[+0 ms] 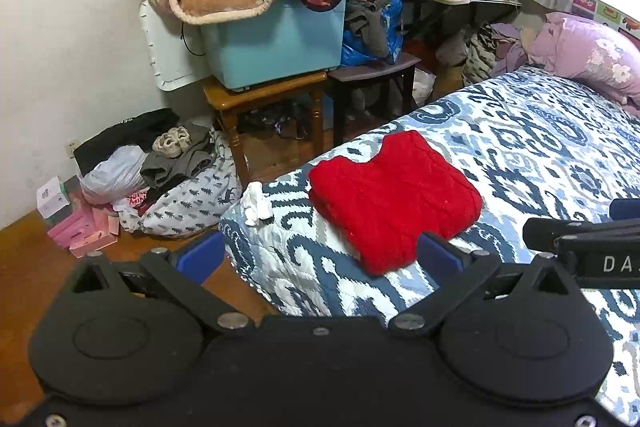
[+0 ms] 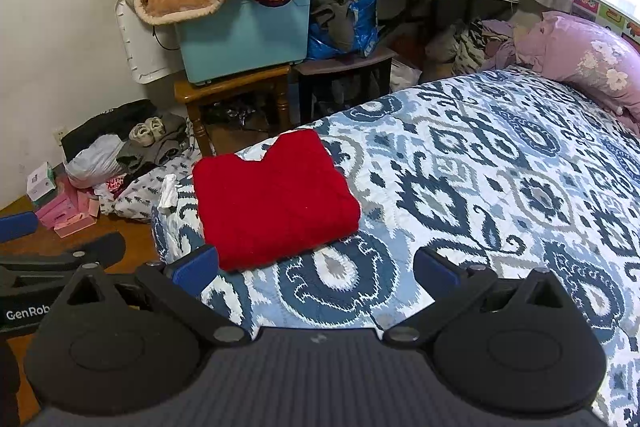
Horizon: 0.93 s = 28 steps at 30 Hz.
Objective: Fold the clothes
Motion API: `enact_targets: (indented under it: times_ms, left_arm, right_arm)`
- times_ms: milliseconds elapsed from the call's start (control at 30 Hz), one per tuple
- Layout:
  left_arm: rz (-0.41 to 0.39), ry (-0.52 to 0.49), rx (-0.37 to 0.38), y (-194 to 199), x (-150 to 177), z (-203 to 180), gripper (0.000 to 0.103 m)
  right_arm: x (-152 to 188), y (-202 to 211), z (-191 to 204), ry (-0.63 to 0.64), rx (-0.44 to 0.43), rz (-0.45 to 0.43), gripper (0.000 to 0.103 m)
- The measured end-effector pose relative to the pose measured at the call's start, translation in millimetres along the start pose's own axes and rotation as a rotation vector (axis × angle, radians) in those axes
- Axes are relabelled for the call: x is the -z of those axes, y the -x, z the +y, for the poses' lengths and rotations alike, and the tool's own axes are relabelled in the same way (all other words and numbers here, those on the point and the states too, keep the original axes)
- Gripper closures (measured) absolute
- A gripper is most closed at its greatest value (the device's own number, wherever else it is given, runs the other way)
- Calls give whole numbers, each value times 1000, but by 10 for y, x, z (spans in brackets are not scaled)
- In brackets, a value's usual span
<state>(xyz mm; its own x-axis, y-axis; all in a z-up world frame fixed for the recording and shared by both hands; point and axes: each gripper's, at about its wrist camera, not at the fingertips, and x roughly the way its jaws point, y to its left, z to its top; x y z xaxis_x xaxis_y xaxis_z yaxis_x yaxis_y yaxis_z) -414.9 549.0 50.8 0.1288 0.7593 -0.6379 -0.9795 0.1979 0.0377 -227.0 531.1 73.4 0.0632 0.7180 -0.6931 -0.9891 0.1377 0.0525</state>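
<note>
A red knit sweater [image 1: 394, 199] lies folded into a neat square near the corner of the bed, on the blue and white patterned quilt [image 1: 540, 147]. It also shows in the right wrist view [image 2: 274, 197]. My left gripper [image 1: 320, 259] is open and empty, held just in front of the sweater's near edge. My right gripper [image 2: 316, 267] is open and empty, a little to the right of the sweater over the quilt [image 2: 500, 187]. Each gripper shows at the edge of the other's view.
A white crumpled cloth [image 1: 256, 203] lies at the bed corner. Left of the bed are a wooden stool [image 1: 264, 95] with a teal bin [image 1: 276, 39] and blankets, and a floor pile of clothes [image 1: 160, 167]. A purple pillow [image 1: 592, 55] lies at the far right.
</note>
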Motion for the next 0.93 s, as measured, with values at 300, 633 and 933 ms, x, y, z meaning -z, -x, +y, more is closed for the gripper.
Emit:
enact_targets:
  times_ms: [300, 633, 933]
  left_arm:
    - [0, -1, 2, -15, 5, 1, 0]
    - [2, -7, 6, 8, -30, -42, 0]
    - [6, -7, 10, -5, -3, -34, 0]
  right_arm:
    - [21, -13, 7, -3, -4, 8, 0]
    - [19, -2, -21, -16, -10, 12, 0]
    - [36, -4, -55, -26, -13, 15, 0]
